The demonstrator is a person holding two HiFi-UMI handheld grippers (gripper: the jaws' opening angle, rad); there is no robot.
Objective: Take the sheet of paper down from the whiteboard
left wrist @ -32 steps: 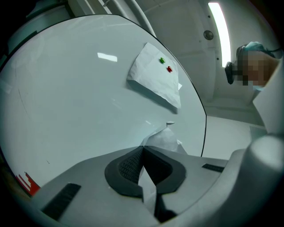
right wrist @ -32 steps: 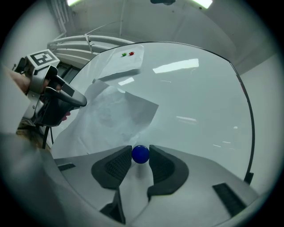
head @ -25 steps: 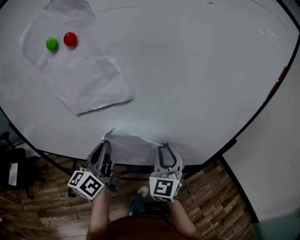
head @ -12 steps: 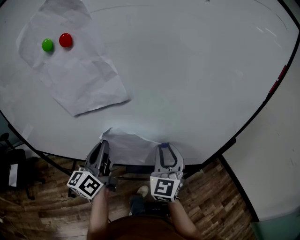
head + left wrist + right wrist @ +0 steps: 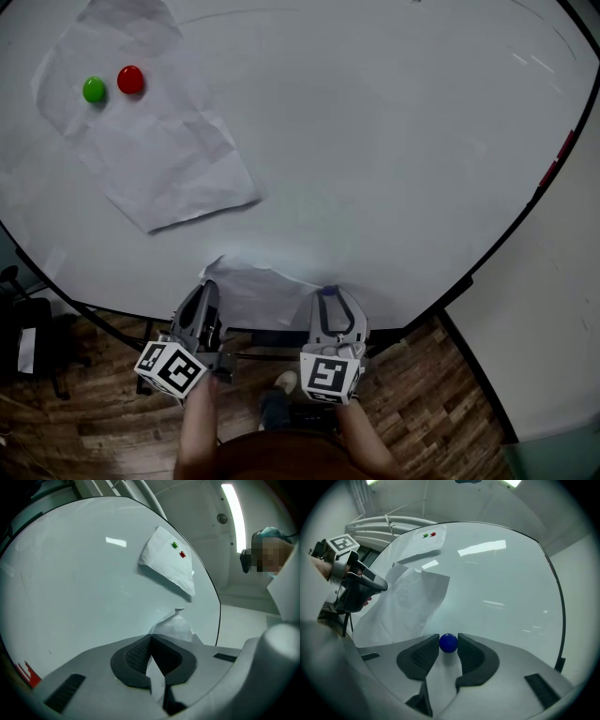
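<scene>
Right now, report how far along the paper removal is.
Done: the lower sheet already bulges off the whiteboard.
In hand: the left gripper is shut on that sheet's edge, and the right gripper is closed on the blue magnet.
Left: bring the magnet and sheet away; whether the magnet has left the board is unclear. The upper sheet stays pinned by a green magnet and a red magnet.

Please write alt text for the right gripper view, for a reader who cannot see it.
The right hand-held gripper pinches a blue magnet against the whiteboard. Left of it, the left hand-held gripper holds a crumpled sheet of paper.
</scene>
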